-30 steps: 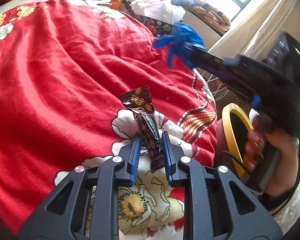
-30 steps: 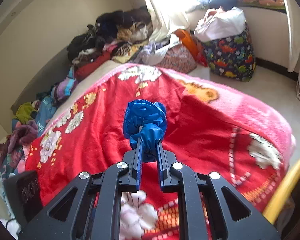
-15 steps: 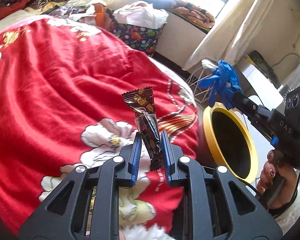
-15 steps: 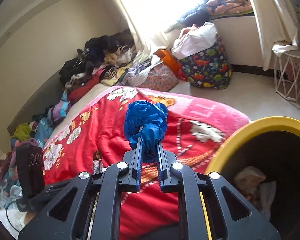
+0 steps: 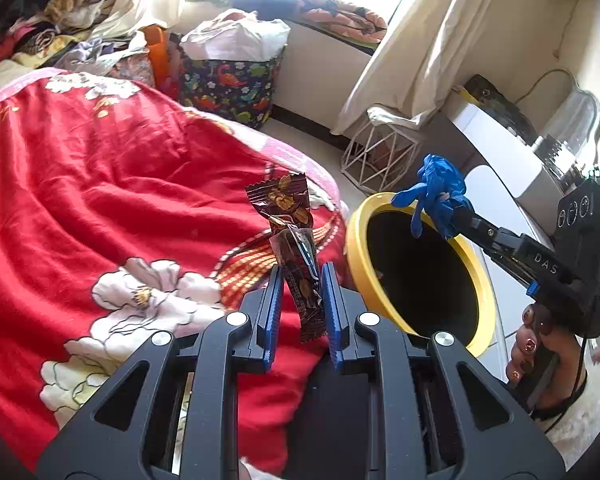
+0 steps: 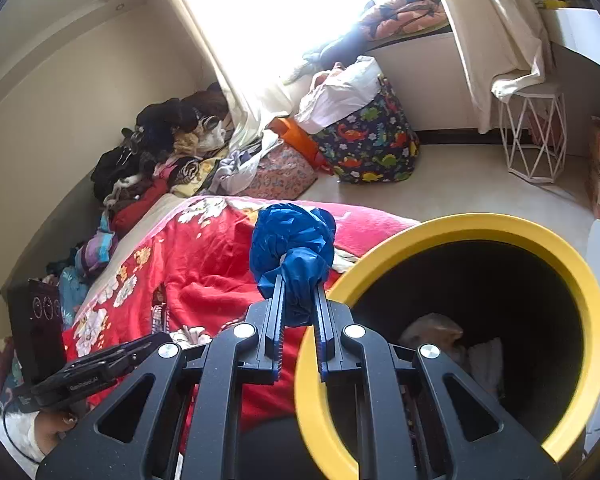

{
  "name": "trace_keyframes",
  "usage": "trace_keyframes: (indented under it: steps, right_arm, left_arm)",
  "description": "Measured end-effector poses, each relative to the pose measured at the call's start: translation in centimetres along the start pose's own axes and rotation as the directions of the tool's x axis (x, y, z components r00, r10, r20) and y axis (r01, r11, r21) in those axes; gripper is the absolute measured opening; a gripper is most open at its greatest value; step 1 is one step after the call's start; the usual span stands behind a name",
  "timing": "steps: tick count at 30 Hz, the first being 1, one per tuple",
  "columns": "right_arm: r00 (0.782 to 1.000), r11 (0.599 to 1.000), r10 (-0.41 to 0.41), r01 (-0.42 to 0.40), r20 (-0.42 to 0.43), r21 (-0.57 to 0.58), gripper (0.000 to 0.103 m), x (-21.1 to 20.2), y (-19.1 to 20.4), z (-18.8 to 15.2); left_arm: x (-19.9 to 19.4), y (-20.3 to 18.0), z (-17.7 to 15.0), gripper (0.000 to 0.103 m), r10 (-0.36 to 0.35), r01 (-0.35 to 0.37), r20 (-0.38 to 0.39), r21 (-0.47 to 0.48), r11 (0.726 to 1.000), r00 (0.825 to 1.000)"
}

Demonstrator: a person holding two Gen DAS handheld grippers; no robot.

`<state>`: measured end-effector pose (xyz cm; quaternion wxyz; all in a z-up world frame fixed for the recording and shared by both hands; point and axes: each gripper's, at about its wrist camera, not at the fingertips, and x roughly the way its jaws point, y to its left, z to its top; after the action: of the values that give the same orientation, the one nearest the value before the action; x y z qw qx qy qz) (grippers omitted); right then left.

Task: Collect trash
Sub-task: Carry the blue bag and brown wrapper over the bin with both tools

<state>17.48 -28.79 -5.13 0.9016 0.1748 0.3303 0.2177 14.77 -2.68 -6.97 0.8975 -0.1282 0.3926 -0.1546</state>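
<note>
left hand-held gripper (image 5: 300, 304) clamps snack wrapper (image 5: 296, 248) | right hand-held gripper (image 6: 298, 312) clamps blue glove (image 6: 292, 252) | both near yellow-rimmed bin (image 6: 572, 280) for dropping

Bin (image 5: 356, 236) stands just beside the bed (image 5: 100, 200).

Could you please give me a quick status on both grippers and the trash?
Left gripper shut on brown snack wrapper, beside the yellow-rimmed bin. Right gripper shut on blue glove, at the bin's rim. Nothing in the way.
</note>
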Motion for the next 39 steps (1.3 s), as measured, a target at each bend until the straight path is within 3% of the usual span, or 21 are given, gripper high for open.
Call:
trace_keyframes:
  steps: [18,39]
  right_arm:
    - [0.993,0.993,-0.113,0.112,0.033,0.046,0.012,-4.4,-4.3,-1.2]
    - [0.986,0.985,-0.163,0.164,-0.035,0.046,0.013,-6.5,-6.3,-3.5]
  left_arm:
    - [1.5,-5.3,0.7,0.014,-0.050,0.049,0.000,0.106,0.993,0.999]
    - [5.7,-11.0,1.4,0.014,-0.089,0.096,-0.043,0.190,0.977,0.995]
